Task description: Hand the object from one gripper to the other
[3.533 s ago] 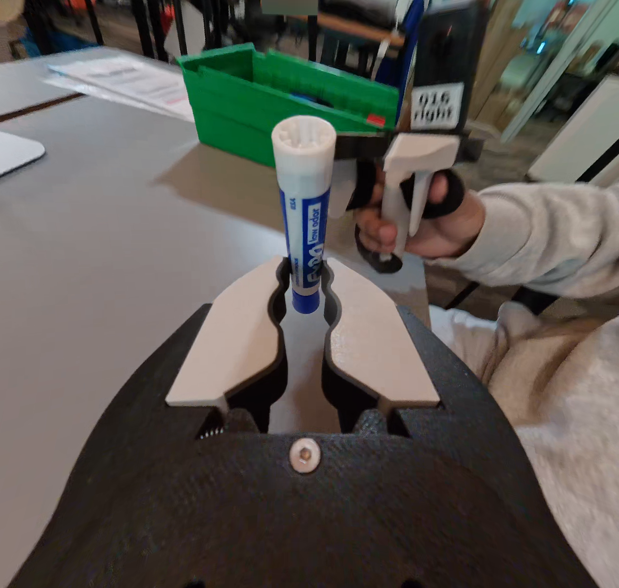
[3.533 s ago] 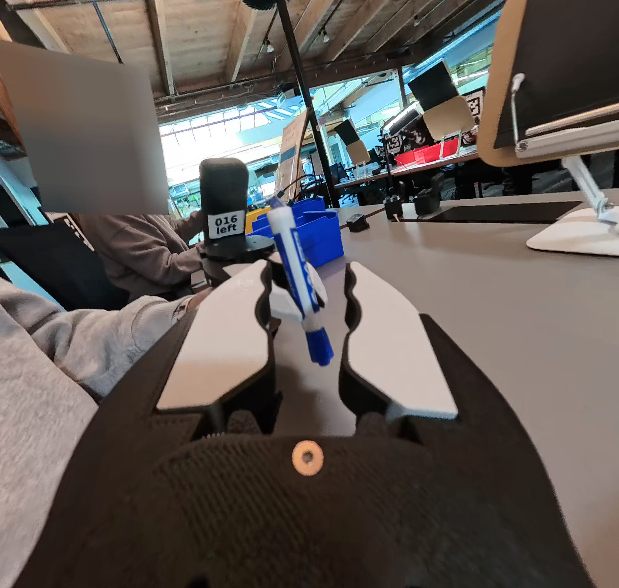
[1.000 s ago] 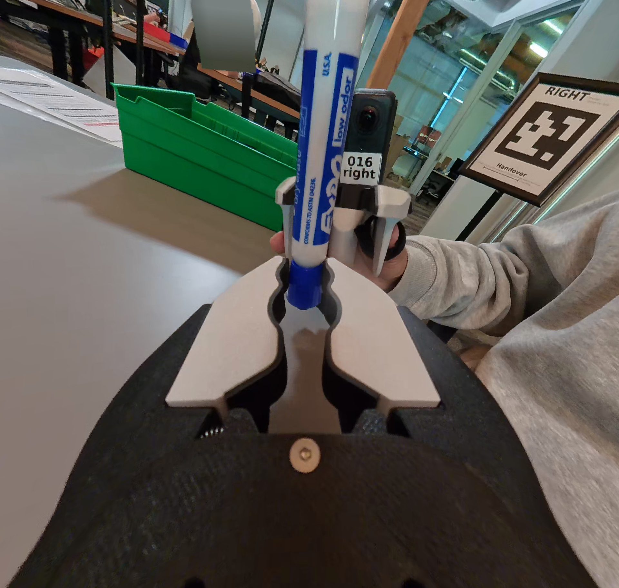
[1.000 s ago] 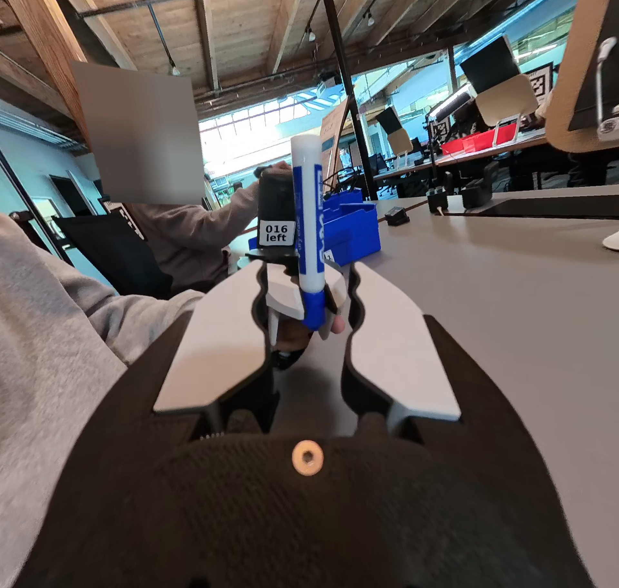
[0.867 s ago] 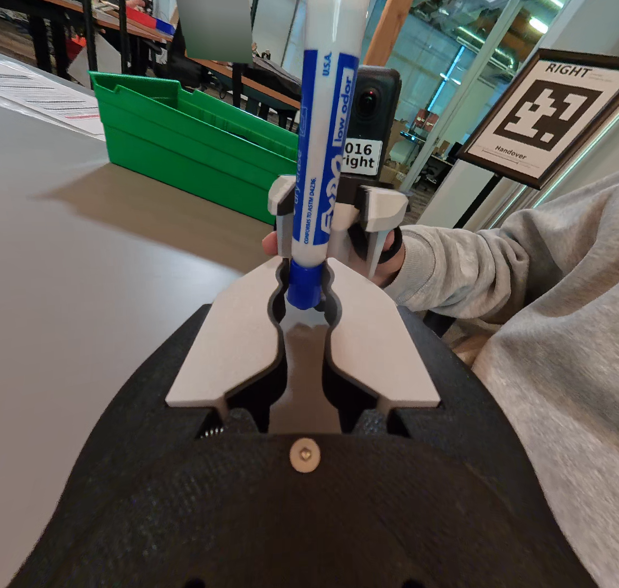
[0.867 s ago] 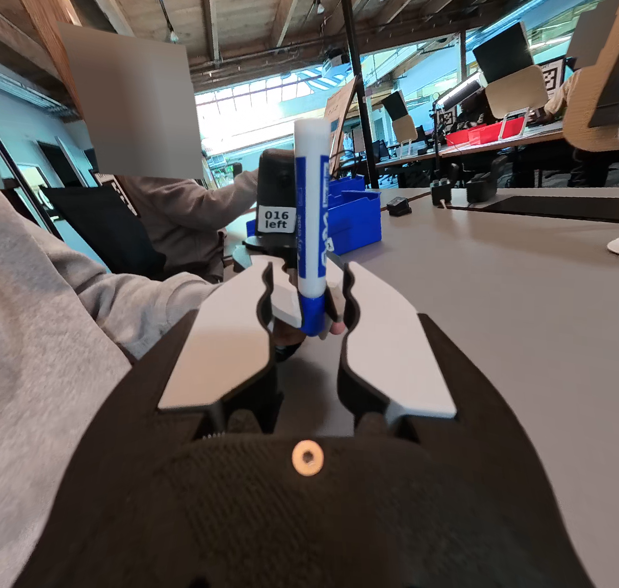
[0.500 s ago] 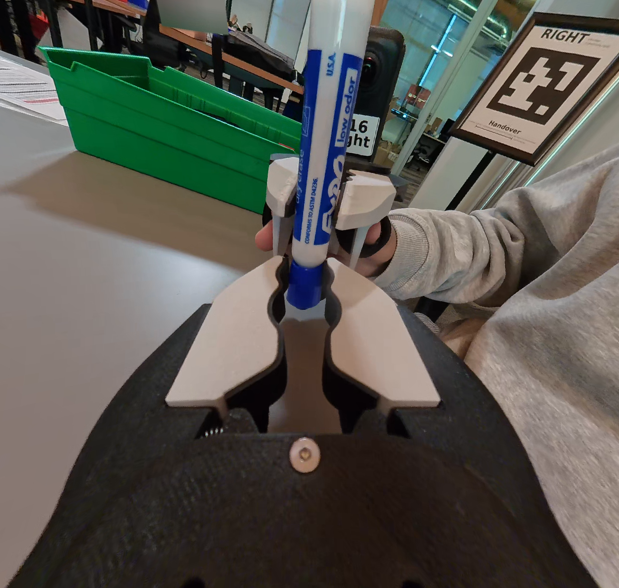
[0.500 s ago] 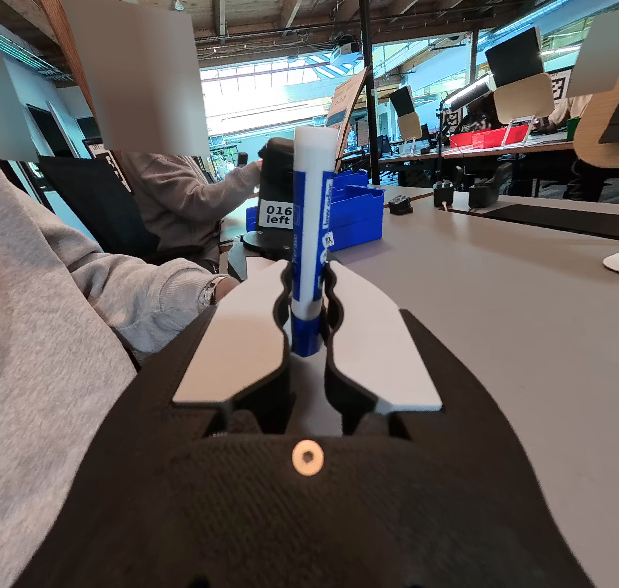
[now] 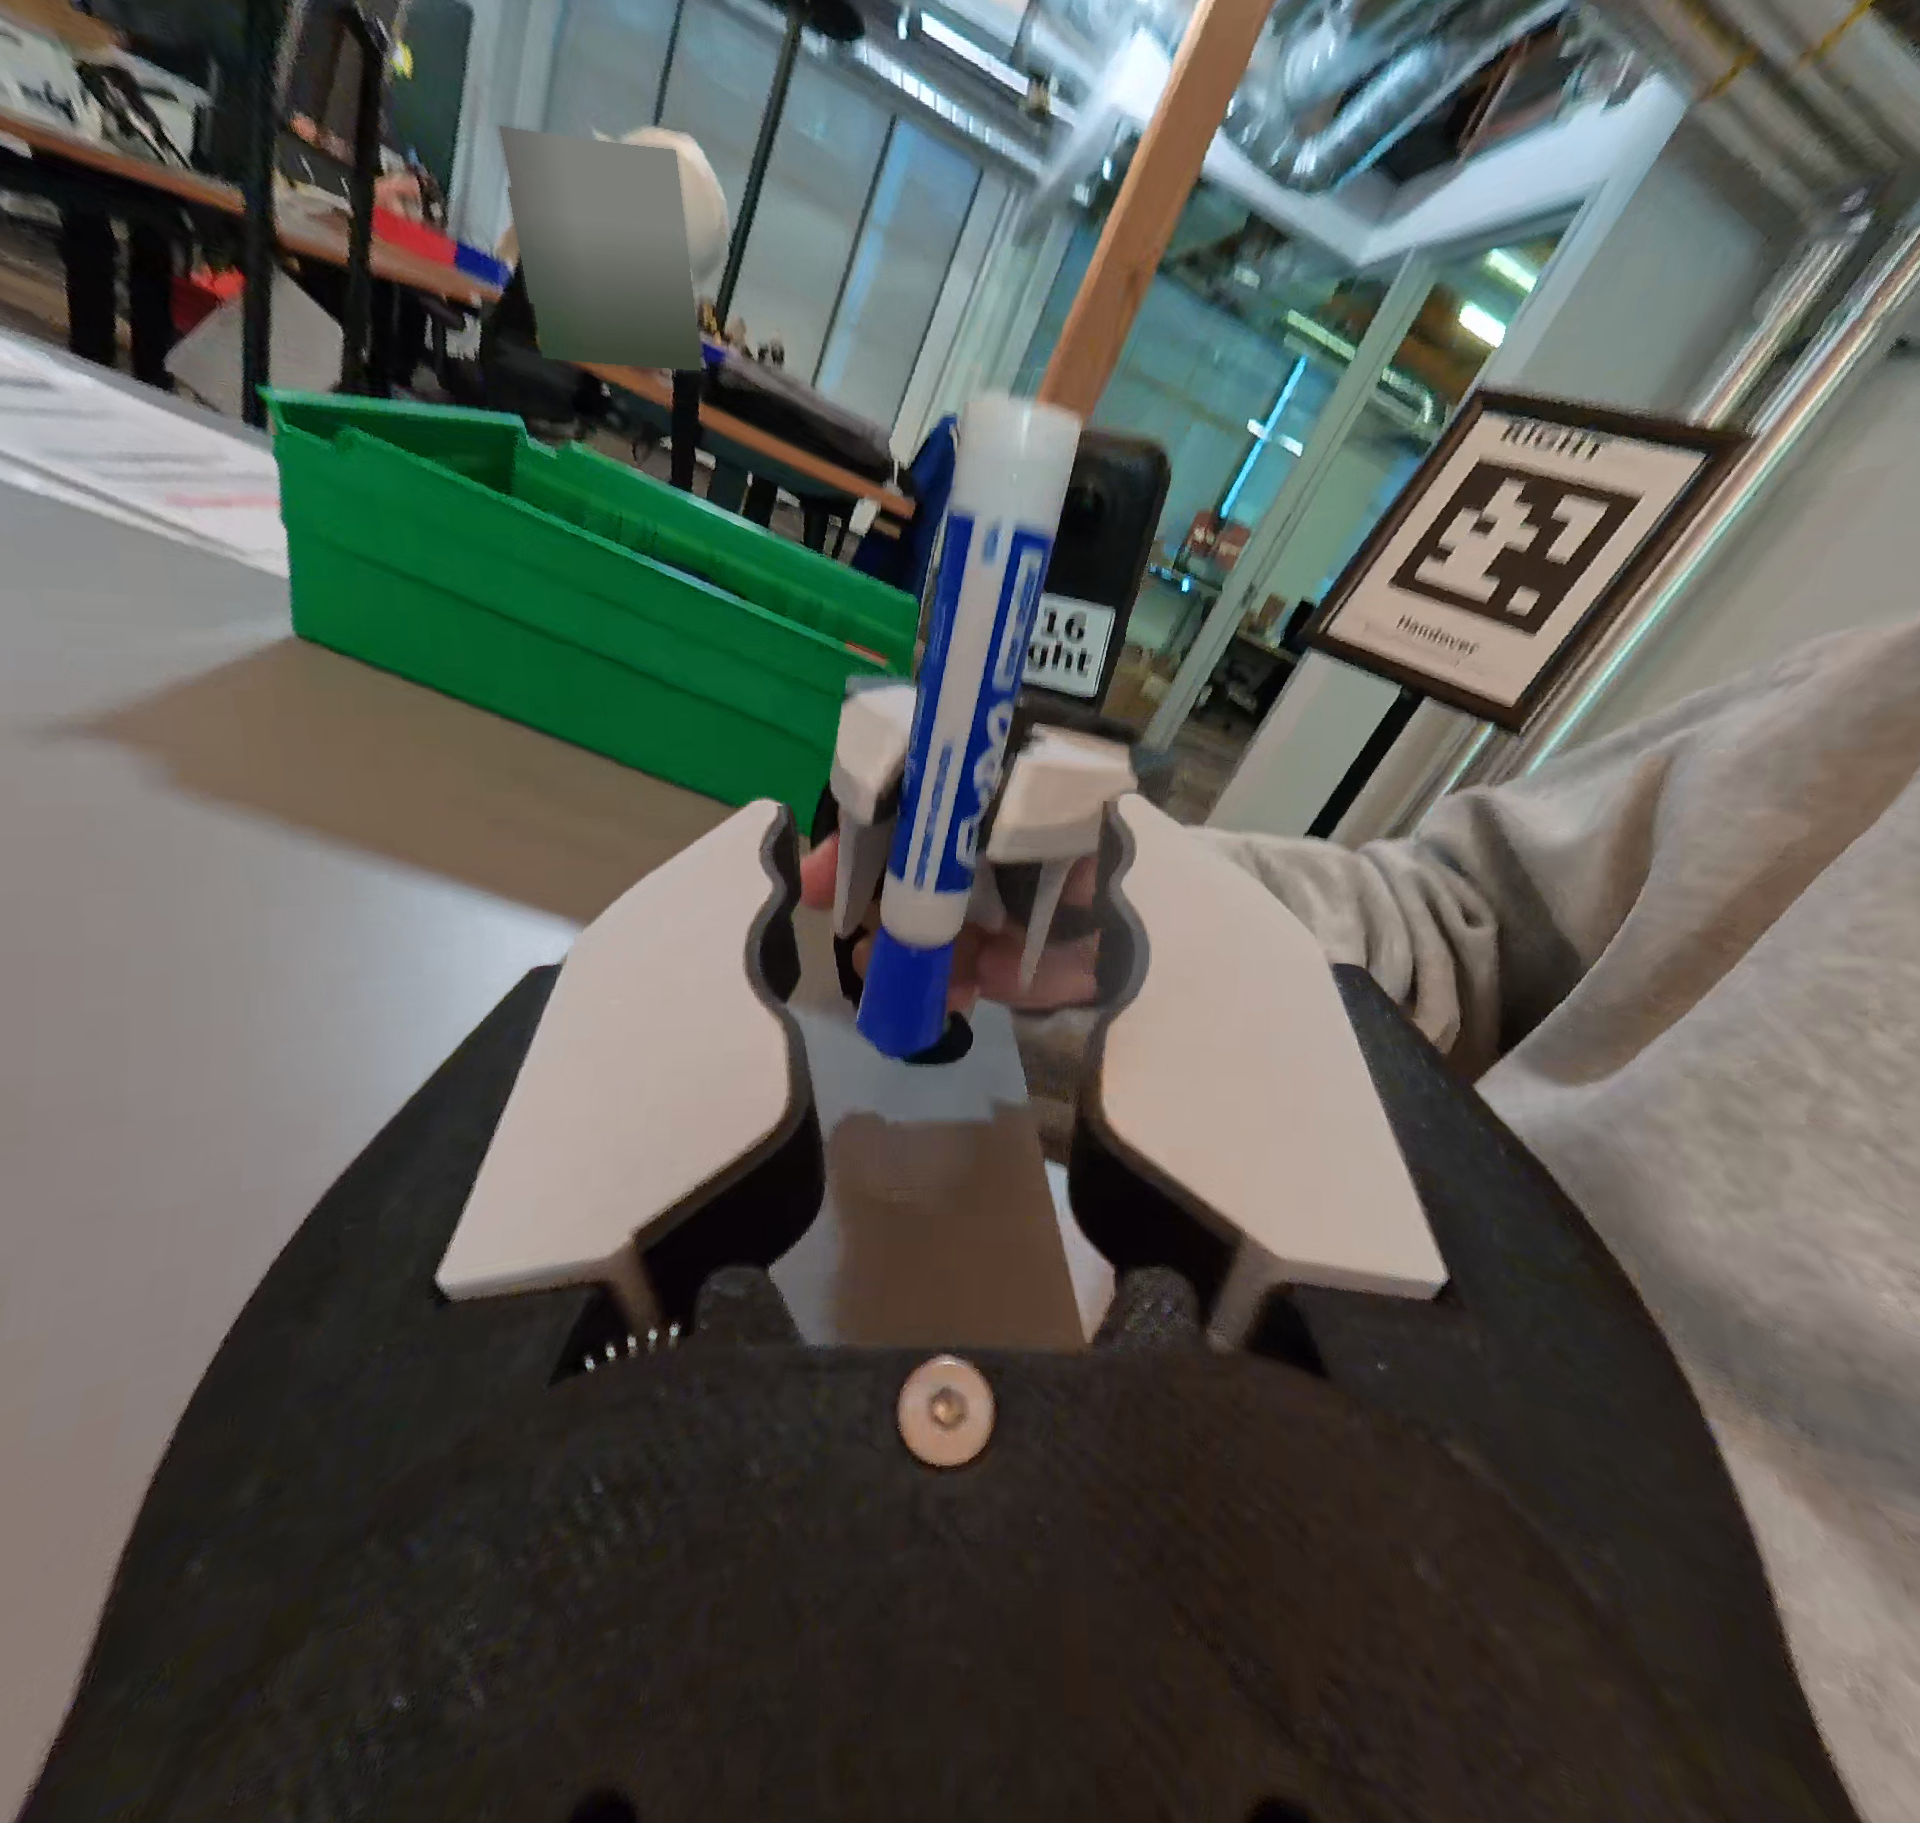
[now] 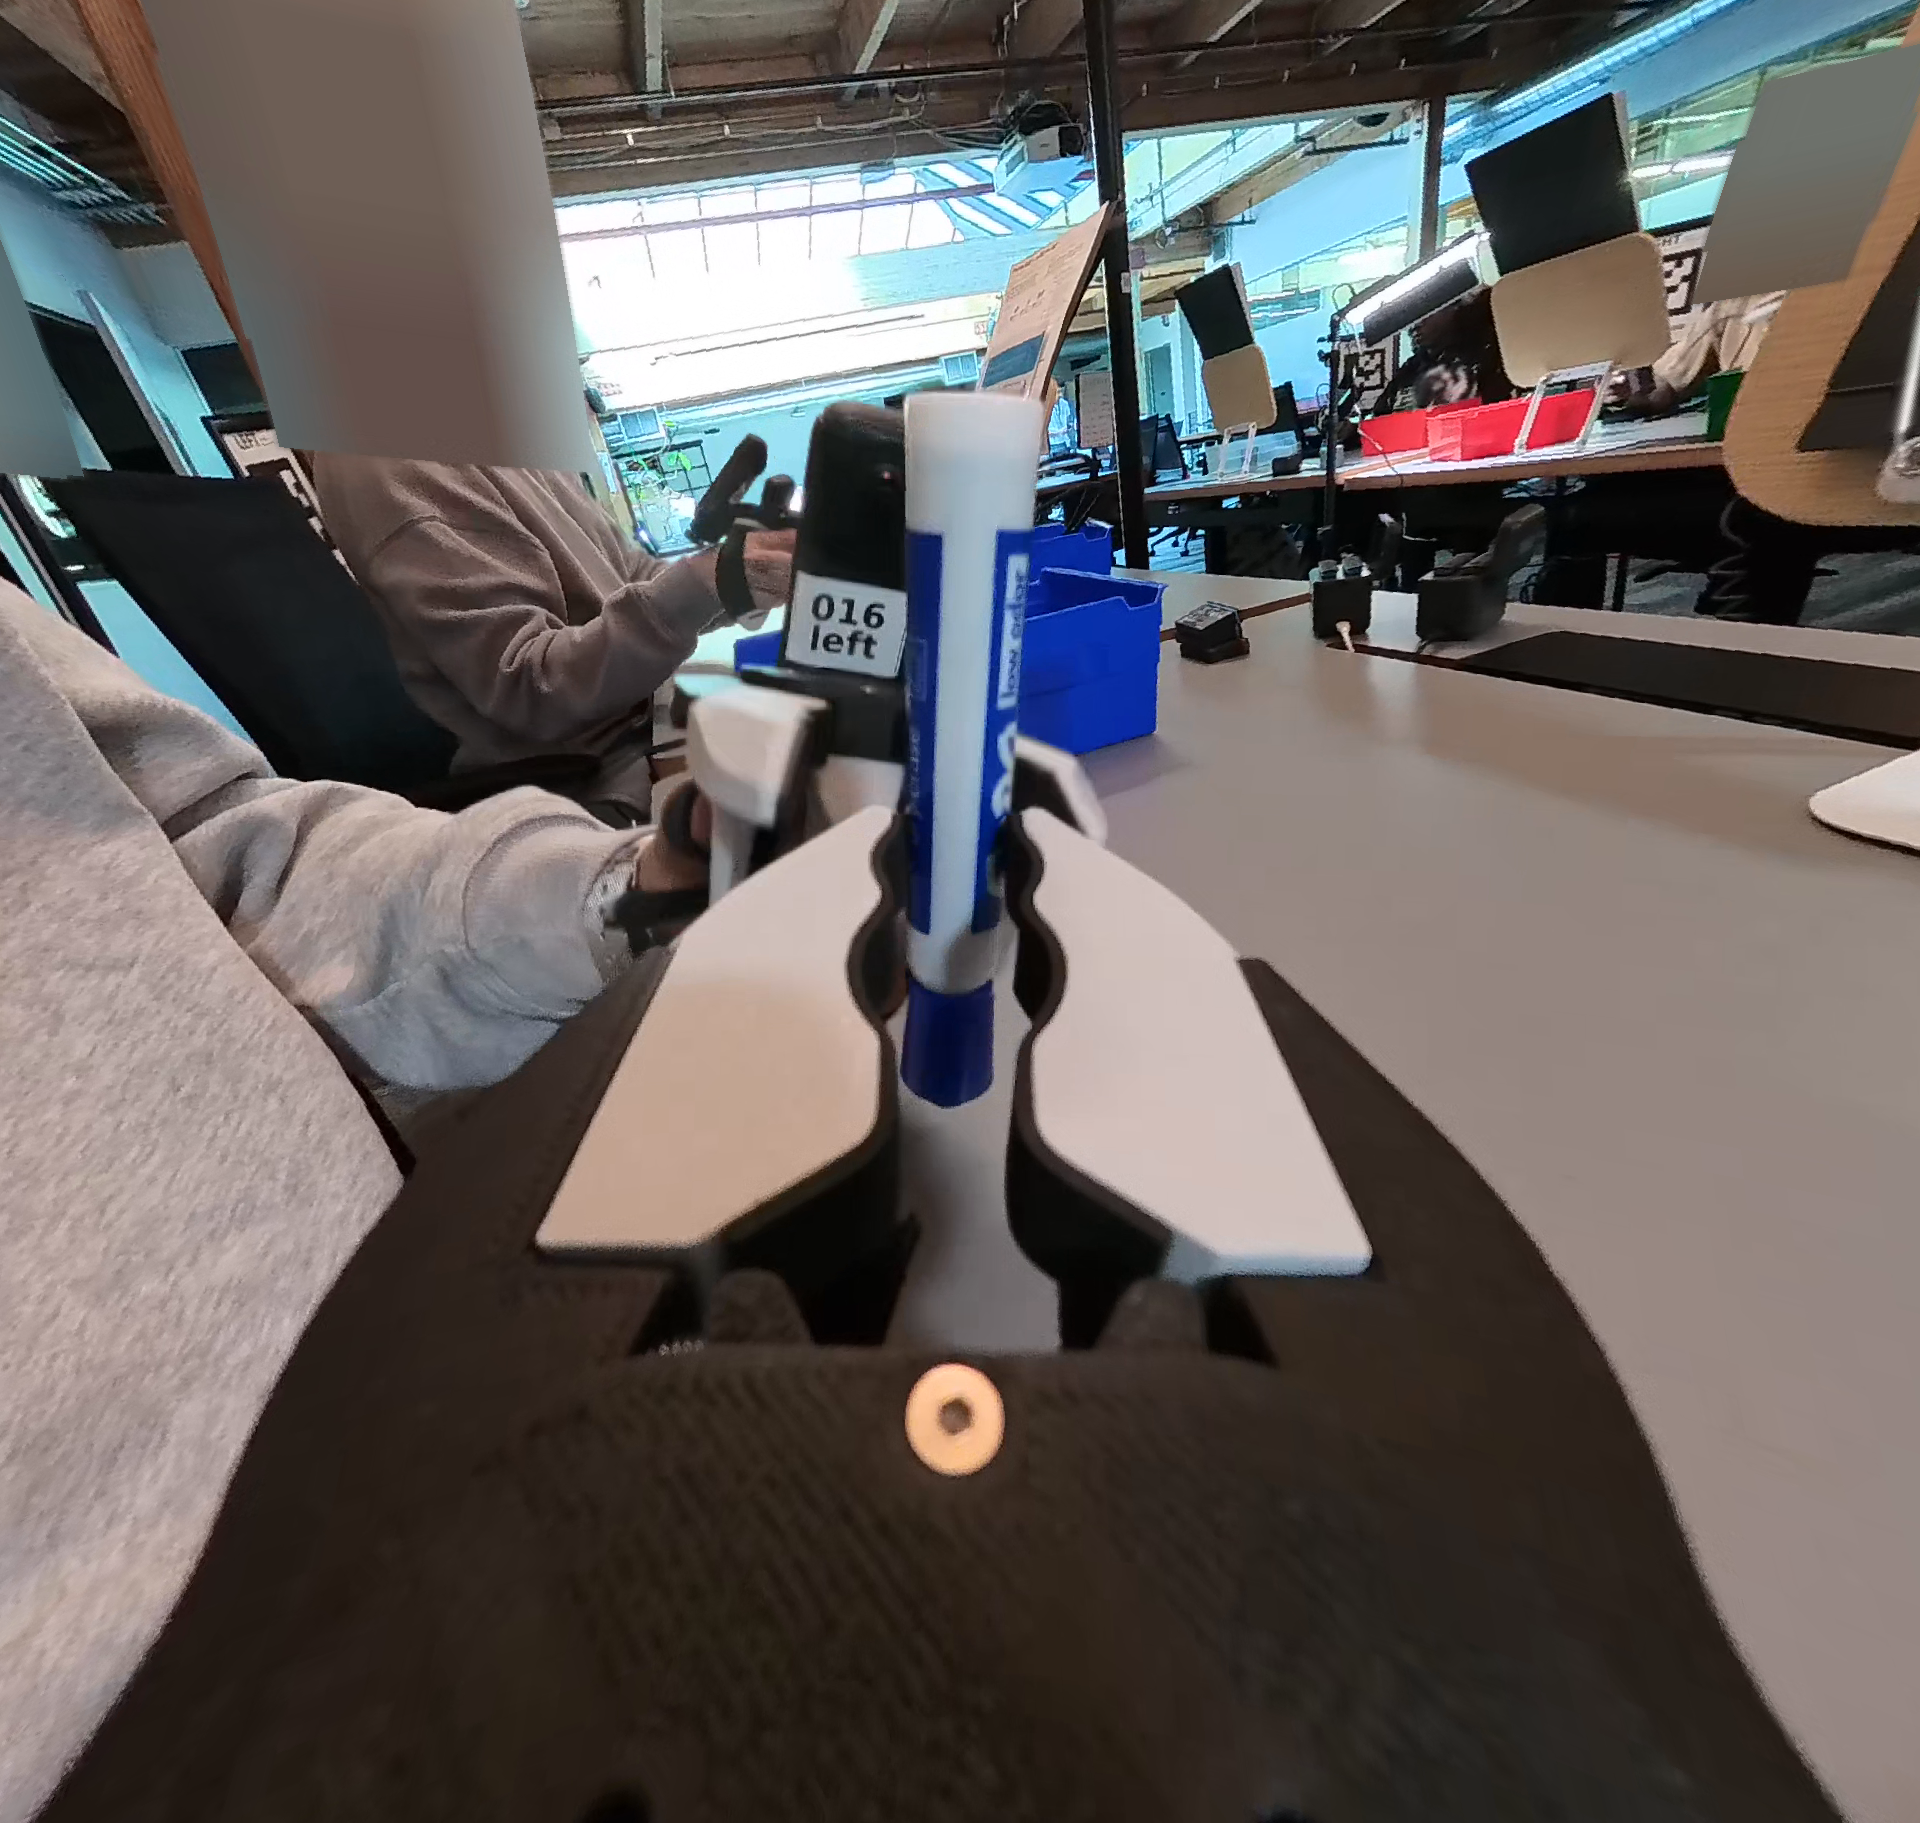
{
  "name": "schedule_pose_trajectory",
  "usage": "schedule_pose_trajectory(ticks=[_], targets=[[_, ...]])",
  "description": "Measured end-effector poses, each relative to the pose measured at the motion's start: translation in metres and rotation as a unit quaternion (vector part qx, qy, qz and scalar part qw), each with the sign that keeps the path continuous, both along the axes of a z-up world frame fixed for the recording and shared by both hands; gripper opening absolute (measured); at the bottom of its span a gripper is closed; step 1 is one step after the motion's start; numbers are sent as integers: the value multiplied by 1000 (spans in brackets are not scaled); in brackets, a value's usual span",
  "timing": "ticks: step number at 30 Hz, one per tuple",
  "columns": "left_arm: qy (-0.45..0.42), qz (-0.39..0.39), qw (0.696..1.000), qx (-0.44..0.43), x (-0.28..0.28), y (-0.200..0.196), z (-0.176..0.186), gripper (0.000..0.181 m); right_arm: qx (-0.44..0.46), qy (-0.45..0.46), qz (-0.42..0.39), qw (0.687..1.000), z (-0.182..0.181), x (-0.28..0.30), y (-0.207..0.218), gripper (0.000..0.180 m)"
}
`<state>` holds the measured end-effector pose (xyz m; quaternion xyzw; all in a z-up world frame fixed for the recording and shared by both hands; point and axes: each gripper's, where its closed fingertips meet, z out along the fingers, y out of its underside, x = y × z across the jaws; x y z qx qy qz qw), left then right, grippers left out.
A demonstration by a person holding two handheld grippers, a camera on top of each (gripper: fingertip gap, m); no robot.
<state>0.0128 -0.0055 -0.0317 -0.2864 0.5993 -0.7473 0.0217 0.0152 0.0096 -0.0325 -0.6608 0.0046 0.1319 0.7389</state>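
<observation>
Marker (image 10: 961,734) — upright, blue cap down; right tongs (image 10: 951,900) clenched on it; left tongs (image 9: 948,900) released — above counter (image 9: 260,942).

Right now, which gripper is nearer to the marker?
Right. The right gripper is shut on the marker; the left gripper is open, fingers spread clear on either side.
</observation>
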Motion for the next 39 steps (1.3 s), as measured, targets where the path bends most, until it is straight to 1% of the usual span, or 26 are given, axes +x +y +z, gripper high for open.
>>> schedule_pose_trajectory(ticks=[4,7,11,12,14,21,26,29,31,32,34,37,39], targets=[[-24,24,999,-34,-1,10,23,56,-10,-12,10,1000,-4,-8,5,19],[-51,36,997,-34,-5,11,35,46,-19,-21,22,999,-8,-17,9,19],[-67,37,997,-17,-9,6,40,39,-33,-44,31,998,-13,-26,13,19],[-70,39,997,-15,-9,5,40,35,-36,-48,32,998,-14,-27,13,19],[-78,37,996,-10,-11,5,40,22,-39,-51,32,997,-15,-28,14,19],[-81,46,996,4,-9,6,40,21,-38,-28,44,998,-14,-28,13,19],[-73,49,996,-6,-7,10,41,21,-20,8,31,999,-7,-18,10,42],[-49,56,997,-28,-2,17,39,22,2,-6,4,1000,0,-9,5,49],[-14,54,997,-53,3,22,35,21,13,-28,-9,999,4,-5,2,53],[16,47,997,-66,6,24,31,21,21,-44,-11,999,7,-6,1,57],[101,10,990,-97,10,24,20,21,34,-101,-17,994,10,-11,1,76],[220,-51,962,-156,12,24,4,21,18,-216,-38,975,4,-20,6,108],[260,-66,943,-194,14,27,-2,21,-5,-268,-39,963,-5,-29,12,122]])
